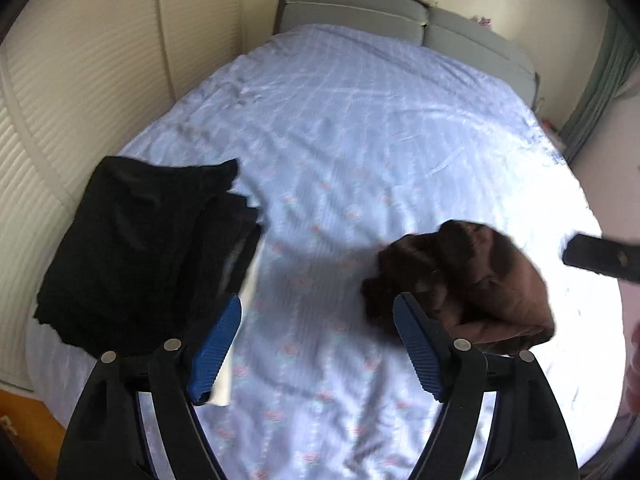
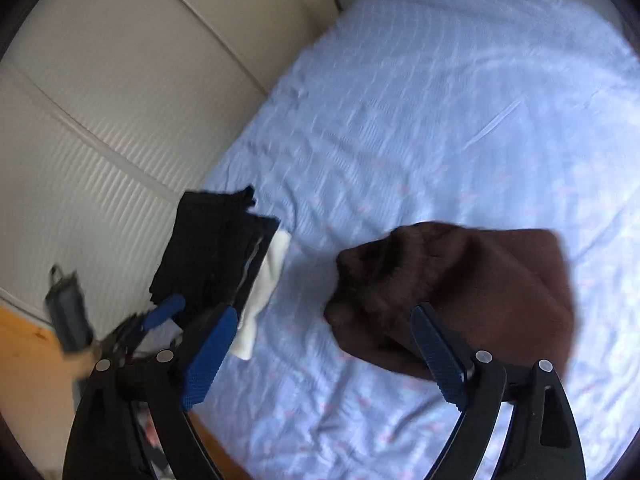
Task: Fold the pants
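Note:
Brown pants (image 1: 460, 280) lie crumpled on the blue sheet (image 1: 340, 140), right of centre. My left gripper (image 1: 316, 300) hangs open above the sheet, its right finger in front of the brown heap and nothing between the pads. A black finger (image 1: 600, 258) of my right gripper pokes in from the right edge. In the right wrist view the brown pants (image 2: 460, 292) fill the lower right. My right gripper (image 2: 324, 312) is open over bare sheet (image 2: 440, 100), holding nothing. A blue pad (image 2: 164, 312) of the left gripper shows at lower left.
A folded black stack (image 1: 148, 256) (image 2: 216, 252) rests on a white garment (image 1: 252, 280) (image 2: 264, 292) at the bed's left edge. Cream slatted wardrobe doors (image 1: 60, 120) run along the left. The grey headboard (image 1: 400, 20) is far off, and wooden floor (image 2: 28, 380) shows lower left.

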The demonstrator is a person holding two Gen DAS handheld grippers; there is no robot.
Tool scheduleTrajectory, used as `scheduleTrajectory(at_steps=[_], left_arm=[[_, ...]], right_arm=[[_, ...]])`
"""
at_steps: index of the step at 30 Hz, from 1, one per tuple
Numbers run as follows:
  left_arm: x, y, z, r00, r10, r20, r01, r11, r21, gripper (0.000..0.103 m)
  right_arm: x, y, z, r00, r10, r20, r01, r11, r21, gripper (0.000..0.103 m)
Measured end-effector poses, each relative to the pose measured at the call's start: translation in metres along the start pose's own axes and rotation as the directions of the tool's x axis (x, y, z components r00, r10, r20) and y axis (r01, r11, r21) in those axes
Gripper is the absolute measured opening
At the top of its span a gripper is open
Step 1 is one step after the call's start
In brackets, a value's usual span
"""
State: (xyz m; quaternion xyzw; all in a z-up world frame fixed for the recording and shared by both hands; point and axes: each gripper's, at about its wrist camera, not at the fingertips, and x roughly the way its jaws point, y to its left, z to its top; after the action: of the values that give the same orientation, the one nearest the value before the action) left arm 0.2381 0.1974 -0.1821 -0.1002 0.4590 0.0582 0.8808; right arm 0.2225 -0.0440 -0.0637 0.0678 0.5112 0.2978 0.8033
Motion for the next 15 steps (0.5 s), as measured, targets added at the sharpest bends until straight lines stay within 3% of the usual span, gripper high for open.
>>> scheduleTrajectory(at_steps=[2,4,5,6,9,12,15], left_arm=[[0.002,-0.015,0.005,0.998,-0.056,-0.003,0.056,0.998,0.019,0.078],[0.011,-0.034,0.013,0.995,-0.102,-0.013,0.103,0.993,0.054,0.078],[0.016,-0.043,0.016,0.992,-0.128,-0.016,0.129,0.989,0.068,0.079],[0.023,-0.052,0.021,0.987,-0.156,-0.026,0.158,0.984,0.084,0.079],[0.056,-0.081,0.043,0.978,-0.194,-0.082,0.204,0.969,0.141,0.080],[0.090,-0.104,0.059,0.979,-0.151,-0.138,0.175,0.967,0.184,0.080],[0.121,-0.129,0.067,0.964,-0.160,-0.214,0.204,0.958,0.203,0.080]], right_arm=[[-0.024,-0.022,-0.014,0.987,-0.152,0.045,0.151,0.988,0.034,0.090],[-0.035,-0.049,-0.029,0.944,-0.323,0.072,0.319,0.946,0.062,0.090],[-0.039,-0.069,-0.039,0.908,-0.415,0.055,0.410,0.908,0.085,0.090],[-0.039,-0.085,-0.047,0.888,-0.460,0.023,0.455,0.884,0.107,0.090],[-0.036,-0.128,-0.073,0.868,-0.494,-0.058,0.495,0.849,0.182,0.090],[-0.024,-0.151,-0.097,0.867,-0.481,-0.131,0.498,0.838,0.224,0.090],[-0.011,-0.153,-0.115,0.879,-0.448,-0.165,0.476,0.845,0.243,0.090]])
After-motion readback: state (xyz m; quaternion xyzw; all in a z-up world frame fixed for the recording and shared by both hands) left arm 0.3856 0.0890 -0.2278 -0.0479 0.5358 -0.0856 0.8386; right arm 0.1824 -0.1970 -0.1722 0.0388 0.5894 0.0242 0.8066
